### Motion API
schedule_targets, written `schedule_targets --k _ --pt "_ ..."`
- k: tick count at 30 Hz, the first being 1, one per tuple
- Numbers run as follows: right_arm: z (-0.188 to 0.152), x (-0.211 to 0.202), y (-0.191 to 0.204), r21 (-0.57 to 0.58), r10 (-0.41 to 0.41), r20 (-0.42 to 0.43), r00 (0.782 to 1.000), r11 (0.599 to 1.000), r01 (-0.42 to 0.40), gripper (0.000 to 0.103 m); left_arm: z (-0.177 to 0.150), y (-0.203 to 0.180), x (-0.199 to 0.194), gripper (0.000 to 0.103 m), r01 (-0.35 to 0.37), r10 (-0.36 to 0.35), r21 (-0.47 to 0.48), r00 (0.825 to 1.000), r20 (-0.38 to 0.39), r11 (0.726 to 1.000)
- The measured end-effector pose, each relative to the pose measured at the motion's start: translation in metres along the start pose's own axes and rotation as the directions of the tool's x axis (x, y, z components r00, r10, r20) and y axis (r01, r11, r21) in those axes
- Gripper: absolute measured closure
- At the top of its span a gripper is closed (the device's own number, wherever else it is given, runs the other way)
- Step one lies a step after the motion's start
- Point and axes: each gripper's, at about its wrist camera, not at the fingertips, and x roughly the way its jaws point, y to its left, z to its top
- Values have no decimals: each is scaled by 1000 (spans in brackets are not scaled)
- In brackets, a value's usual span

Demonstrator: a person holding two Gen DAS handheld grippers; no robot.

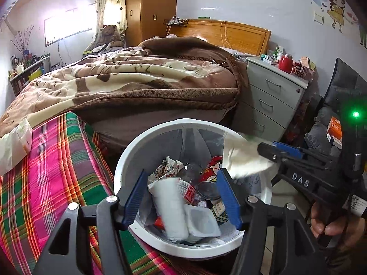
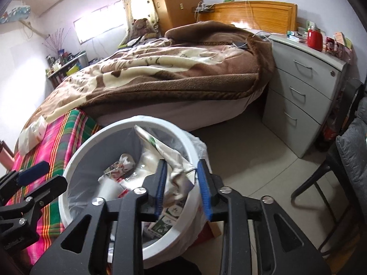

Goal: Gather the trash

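Observation:
A white round trash bin [image 1: 128,160] with a clear liner stands by the bed, and shows in the right wrist view [image 2: 75,158] too. It holds several pieces of trash: a white wrapped roll [image 1: 169,206], a plastic cup [image 1: 203,223], a red can [image 1: 212,167] and a clear bottle. My left gripper [image 1: 183,197] is open and empty above the bin. My right gripper [image 2: 182,183] holds a crumpled whitish wrapper [image 2: 176,174] between its blue pads, over the bin's right side. In the left wrist view the wrapper [image 1: 243,158] hangs from the right gripper [image 1: 273,151].
A bed with a brown blanket [image 1: 137,80] lies behind the bin. A pink and green plaid cloth [image 1: 45,171] with a plastic bag [image 1: 13,142] on it lies to the left. Grey drawers [image 2: 302,87] and a dark chair [image 2: 339,160] stand at right.

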Motion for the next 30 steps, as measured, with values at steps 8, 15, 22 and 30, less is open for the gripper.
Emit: schedule_targets --k 8,15,22,30 --pt "-1 -14 3 7 18 20 1000 1000 -18 53 -4 4 -14 29 -22 22 -24 1000 15 999" --pt "-7 -27 16 -10 31 47 998 999 -30 52 -12 12 -34 26 -41 43 -53 998 42 998" --pt "-17 -44 33 -33 56 75 996 998 -54 49 -26 19 -60 25 -69 76 -81 994 80 994" --pt "-37 -72 59 -91 83 140 987 993 -70 37 -48 33 -94 25 -104 122 -138 985 124 985"
